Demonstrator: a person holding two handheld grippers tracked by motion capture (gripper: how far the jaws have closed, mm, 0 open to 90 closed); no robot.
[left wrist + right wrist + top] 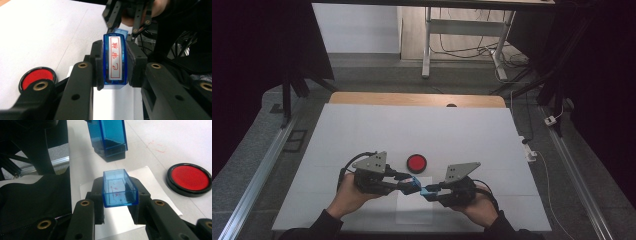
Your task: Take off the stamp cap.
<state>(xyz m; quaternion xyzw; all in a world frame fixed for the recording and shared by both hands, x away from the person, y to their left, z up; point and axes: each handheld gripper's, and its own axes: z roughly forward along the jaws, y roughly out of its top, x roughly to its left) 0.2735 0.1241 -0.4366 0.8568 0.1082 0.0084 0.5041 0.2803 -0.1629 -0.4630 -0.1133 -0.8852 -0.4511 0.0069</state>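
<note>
2 grippers work above the paper [414, 206], nearest the person. The left gripper [404, 184] is clamped on the stamp [115, 61], label side facing its camera, so the stamping face can point away. The right gripper [432, 191] pinches the cap [119, 188], pulled clear just beside the stamp, its hollow showing red ink smears. That judgement fits uncapping before inking. Beyond the paper sits the red ink pad [416, 162], near and within easy reach.
</note>
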